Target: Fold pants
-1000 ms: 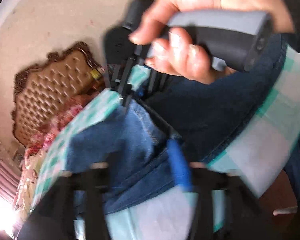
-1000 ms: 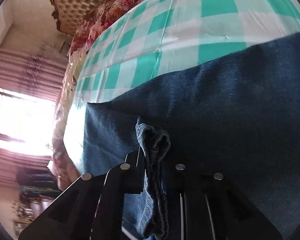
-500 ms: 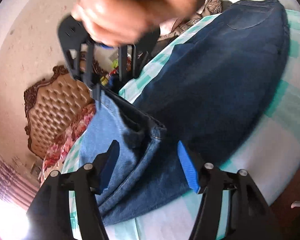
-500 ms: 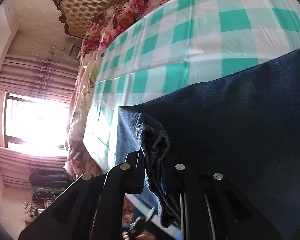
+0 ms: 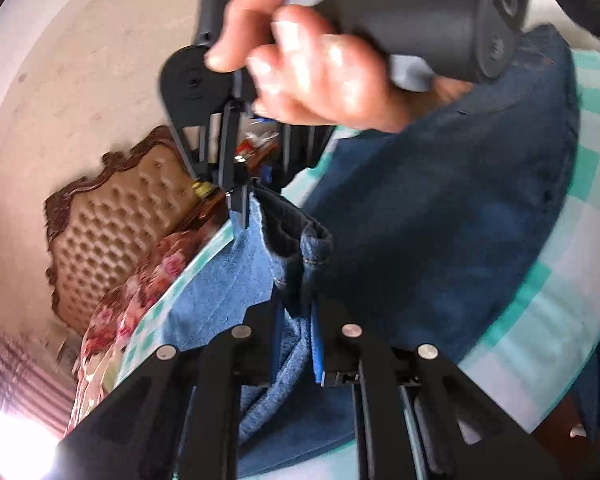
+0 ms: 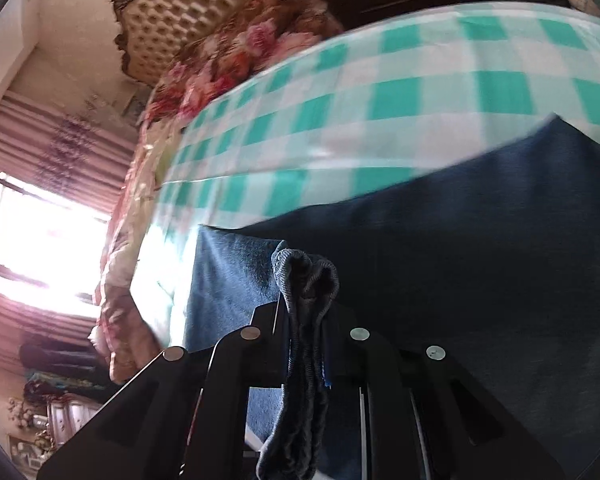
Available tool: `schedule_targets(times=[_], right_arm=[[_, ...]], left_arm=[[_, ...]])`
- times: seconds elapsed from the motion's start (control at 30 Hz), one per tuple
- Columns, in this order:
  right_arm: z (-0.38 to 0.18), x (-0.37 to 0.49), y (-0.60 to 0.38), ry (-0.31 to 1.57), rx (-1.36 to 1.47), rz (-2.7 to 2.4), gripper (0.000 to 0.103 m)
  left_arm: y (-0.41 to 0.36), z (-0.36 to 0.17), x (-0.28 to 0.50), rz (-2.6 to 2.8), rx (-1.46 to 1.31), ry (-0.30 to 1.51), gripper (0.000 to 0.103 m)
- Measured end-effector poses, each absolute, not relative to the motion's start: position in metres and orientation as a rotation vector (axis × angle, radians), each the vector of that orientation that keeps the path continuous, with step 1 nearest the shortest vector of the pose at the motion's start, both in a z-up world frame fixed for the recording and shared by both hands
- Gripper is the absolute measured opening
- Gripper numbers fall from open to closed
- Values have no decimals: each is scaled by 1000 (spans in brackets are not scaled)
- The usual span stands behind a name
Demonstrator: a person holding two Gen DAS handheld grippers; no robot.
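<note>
- Nearest the left wrist camera, the left tongs are closed on a bunched edge of the pants, with the lighter inner side of the denim squeezed between their blue pads.
- Just beyond that grip, the pinched denim rises as a ridge with a stitched seam and runs up toward the right tongs, which pinch the same edge further along.
- Above those tongs, the person's right hand wraps a grey handle; this part of the view is blurred.
- Past the ridge, the dark blue body of the pants lies spread on a bench covered with a green-and-white checked cloth.
- Close to the right wrist camera, the right tongs are shut on a folded hem of the pants, and the hem loops over the fingertips and hangs down between the black fingers.
- Behind that hem, dark denim fills the lower right of the view and lies flat on the checked cloth.
- Further off, a flowered bedspread lies beside the bench.
- Beyond it stands a tufted tan headboard with a carved dark frame.
- Farthest away, at the left, a bright window glares between striped pink curtains.
</note>
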State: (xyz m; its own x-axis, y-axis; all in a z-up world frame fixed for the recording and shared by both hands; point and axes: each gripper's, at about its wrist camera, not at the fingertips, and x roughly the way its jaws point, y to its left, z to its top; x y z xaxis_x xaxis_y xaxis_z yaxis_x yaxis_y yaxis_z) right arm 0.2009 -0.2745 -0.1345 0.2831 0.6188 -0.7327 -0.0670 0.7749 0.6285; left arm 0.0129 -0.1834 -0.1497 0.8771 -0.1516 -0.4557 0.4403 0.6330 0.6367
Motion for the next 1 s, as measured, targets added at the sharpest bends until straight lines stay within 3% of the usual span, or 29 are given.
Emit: schedule_targets(times=[0.27, 0.47, 0.63, 1.0], right_arm=[[-188, 200, -301, 1266, 554, 459, 15], [-160, 192, -310, 1192, 545, 456, 14], [-185, 200, -312, 1249, 505, 421, 14], [-178, 193, -313, 1172, 469, 456, 14]], left_arm=[[-207, -186, 12, -400, 852, 451, 12], [-214, -165, 1, -398, 815, 388, 12], [-229, -188, 1, -428, 858, 437, 12], [-233, -182, -11, -411, 852, 405, 12]])
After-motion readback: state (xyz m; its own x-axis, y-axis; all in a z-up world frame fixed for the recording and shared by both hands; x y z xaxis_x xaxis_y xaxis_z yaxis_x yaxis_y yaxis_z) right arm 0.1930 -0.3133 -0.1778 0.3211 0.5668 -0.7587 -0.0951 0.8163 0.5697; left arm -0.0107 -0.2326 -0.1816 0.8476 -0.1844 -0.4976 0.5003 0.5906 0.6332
